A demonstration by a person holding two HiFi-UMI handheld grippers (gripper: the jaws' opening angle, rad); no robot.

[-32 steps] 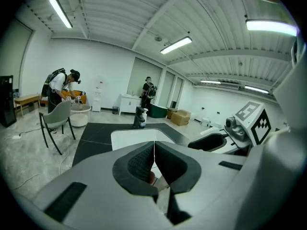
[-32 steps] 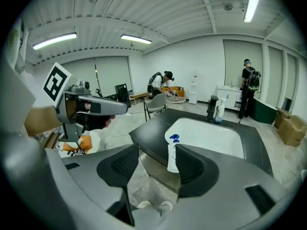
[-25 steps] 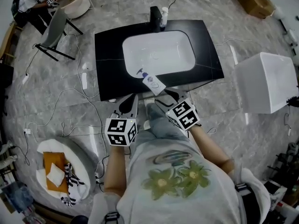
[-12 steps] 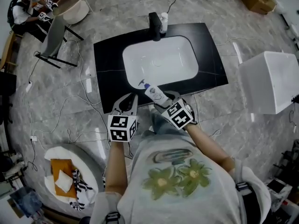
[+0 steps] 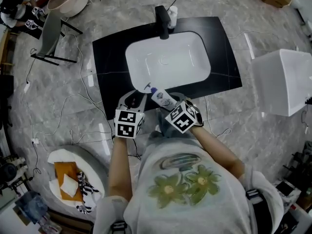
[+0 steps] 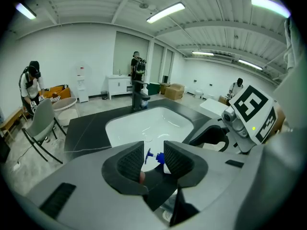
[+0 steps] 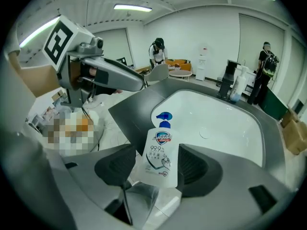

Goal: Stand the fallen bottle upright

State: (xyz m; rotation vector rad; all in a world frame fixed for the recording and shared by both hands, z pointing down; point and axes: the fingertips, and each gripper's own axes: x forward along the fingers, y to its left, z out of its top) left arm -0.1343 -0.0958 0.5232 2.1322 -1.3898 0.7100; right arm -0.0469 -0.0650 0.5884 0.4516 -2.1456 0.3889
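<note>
In the head view, the bottle [image 5: 161,96] is lying on its side at the near edge of the black counter [image 5: 109,67]. It is just on the near side of the white sink [image 5: 205,57], and its blue pump is pointing far-left toward the basin. The left gripper [image 5: 134,100] is reaching in just left of the pump end. The right gripper [image 5: 173,103] is coming at the bottle's base from the right. A black faucet [image 5: 162,21] is standing at the far rim, with a small pale bottle [image 5: 171,12] beside it. A white box [image 5: 280,82] is sitting on the floor well to the right.

In the left gripper view, the jaws are standing apart and opening. The blue pump is showing in the gap just beyond their tips, and neither pad is touching it. The sink is lying farther off, and the right gripper's marker cube is showing at the right.

In the right gripper view, the jaws are standing wide and still opening. The bottle's base is lying between them, label up, with its pump pointing away toward the basin. The pads are flanking the bottle closely on both sides, but they are not visibly pressing on it. The left gripper is showing at the far left, and people are standing in the far background.
</note>
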